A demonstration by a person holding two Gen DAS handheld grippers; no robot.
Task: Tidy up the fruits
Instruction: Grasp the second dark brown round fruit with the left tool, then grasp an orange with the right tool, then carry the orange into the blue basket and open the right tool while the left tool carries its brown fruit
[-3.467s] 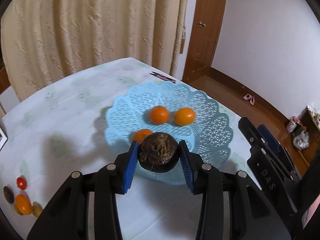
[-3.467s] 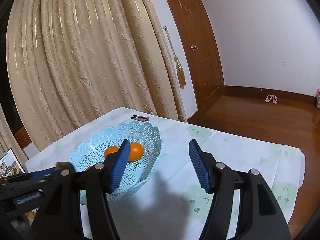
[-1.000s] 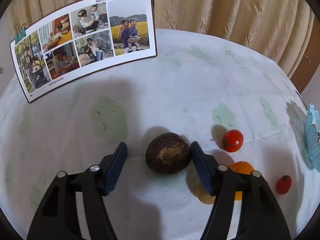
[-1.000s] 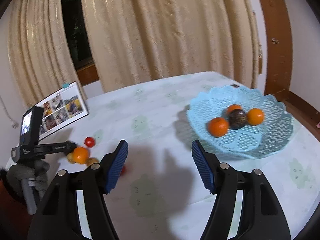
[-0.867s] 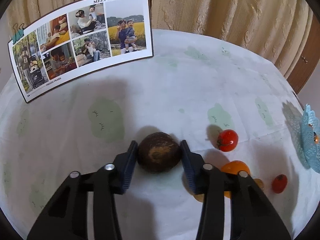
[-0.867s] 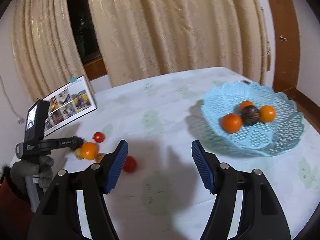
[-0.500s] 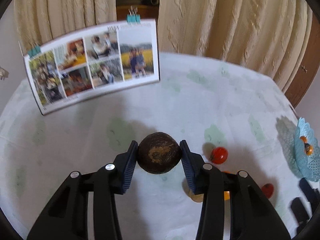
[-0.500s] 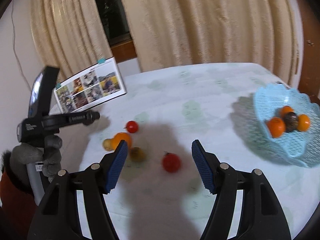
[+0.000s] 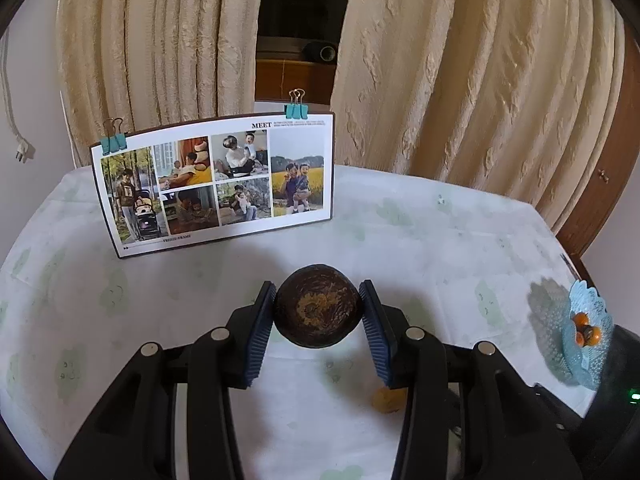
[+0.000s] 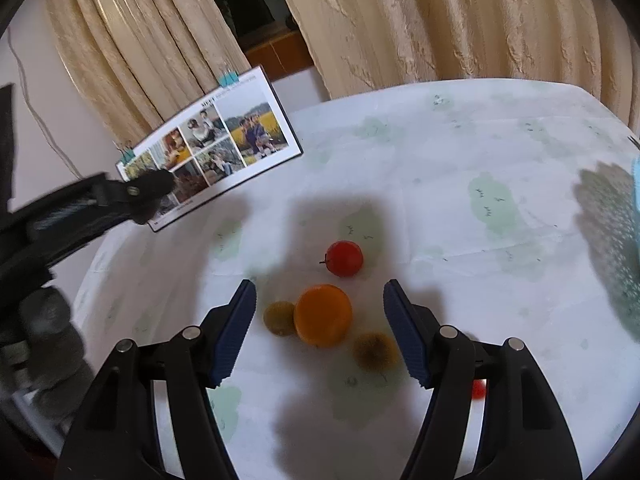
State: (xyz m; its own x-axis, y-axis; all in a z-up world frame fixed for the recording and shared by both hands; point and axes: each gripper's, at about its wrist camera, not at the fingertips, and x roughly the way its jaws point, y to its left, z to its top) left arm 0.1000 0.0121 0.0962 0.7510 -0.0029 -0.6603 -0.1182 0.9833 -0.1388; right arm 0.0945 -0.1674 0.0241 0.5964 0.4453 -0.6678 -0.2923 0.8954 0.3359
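Observation:
My left gripper point(image 9: 317, 312) is shut on a dark brown round fruit point(image 9: 316, 305), lifted clear above the white tablecloth. The light blue lattice basket point(image 9: 582, 340) shows at the far right of the left wrist view with orange fruits and a dark one inside. My right gripper point(image 10: 320, 320) stands open, hovering over a cluster on the cloth: an orange point(image 10: 322, 314) sits between its blue pads without touching them, flanked by a small yellowish fruit point(image 10: 279, 317) and a brownish fruit point(image 10: 374, 350). A red tomato point(image 10: 344, 258) lies just beyond. Another small red fruit point(image 10: 478, 389) peeks behind the right finger.
A clipped photo board point(image 9: 216, 184) stands at the back of the table before beige curtains. A gloved hand point(image 10: 36, 344) holding the left gripper's frame fills the left of the right wrist view. The table edge point(image 10: 100, 248) curves round nearby.
My left gripper closed on the brown fruit and lifted it off the cloth. My right gripper swung left from the basket side to above the orange cluster, staying open.

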